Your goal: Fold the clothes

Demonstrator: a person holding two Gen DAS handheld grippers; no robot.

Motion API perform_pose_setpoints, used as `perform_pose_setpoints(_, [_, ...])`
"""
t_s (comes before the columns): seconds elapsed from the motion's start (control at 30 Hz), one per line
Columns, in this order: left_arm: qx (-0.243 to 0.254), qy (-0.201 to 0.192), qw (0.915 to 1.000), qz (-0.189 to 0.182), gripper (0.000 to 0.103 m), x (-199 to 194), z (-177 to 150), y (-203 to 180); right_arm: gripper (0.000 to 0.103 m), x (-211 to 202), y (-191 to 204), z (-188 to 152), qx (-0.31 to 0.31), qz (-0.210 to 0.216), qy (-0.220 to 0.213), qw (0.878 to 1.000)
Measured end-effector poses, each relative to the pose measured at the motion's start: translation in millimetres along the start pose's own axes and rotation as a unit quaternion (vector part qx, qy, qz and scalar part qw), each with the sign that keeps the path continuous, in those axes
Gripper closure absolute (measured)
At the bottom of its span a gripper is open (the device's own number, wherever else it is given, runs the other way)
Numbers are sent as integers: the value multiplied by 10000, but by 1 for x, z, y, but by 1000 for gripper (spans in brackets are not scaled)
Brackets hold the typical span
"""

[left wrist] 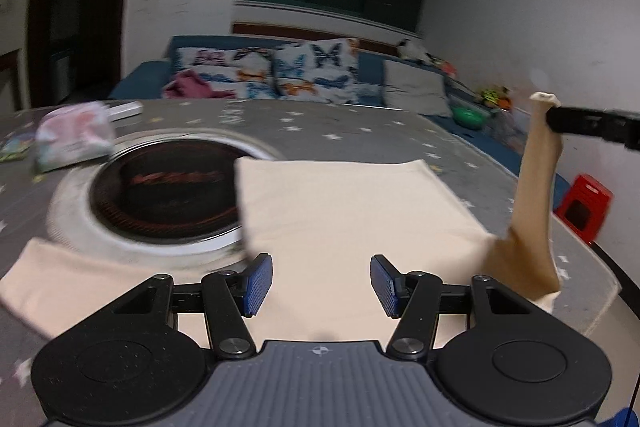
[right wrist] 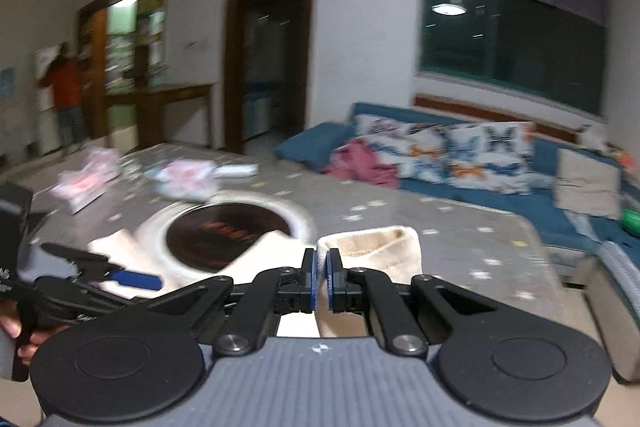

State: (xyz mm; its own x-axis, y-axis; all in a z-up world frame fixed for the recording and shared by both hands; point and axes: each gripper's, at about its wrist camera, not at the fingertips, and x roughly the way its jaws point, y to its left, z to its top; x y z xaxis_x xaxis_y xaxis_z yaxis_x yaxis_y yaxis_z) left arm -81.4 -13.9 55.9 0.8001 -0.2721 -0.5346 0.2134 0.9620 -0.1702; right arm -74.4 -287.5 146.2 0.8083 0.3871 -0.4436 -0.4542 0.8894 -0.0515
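Observation:
A cream garment (left wrist: 348,211) lies partly folded on the grey star-patterned table (left wrist: 360,123). My left gripper (left wrist: 322,285) is open and empty, low over the garment's near part. My right gripper (right wrist: 321,277) is shut on a sleeve cuff (right wrist: 372,247) of the garment. In the left wrist view that sleeve (left wrist: 536,187) hangs lifted from the right gripper (left wrist: 560,121) at the right. The left gripper's blue pad (right wrist: 136,279) shows at the left of the right wrist view.
A round dark burner (left wrist: 164,189) with a metal rim is set in the table, left of the garment. A pastel pouch (left wrist: 74,137) lies at far left. A blue sofa (left wrist: 372,71) with butterfly pillows is behind. A red stool (left wrist: 584,205) stands right.

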Motion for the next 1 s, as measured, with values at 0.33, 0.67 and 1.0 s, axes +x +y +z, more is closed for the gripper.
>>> perform_pose_setpoints(0.33, [-242,76,9994,227,45,-13,-16,24,94,59,81,-16,-590,1247,702,9879])
perform_pose_setpoints(0.67, [69,150,9997,-180,47,0,-15,-3,88,28,22,-51,-141,562,1051,9928])
perform_pose_setpoints(1.0, [383,440,9981,-190,58,27,-18,-25,88,13,-30,-107,465,-76,1612,9858])
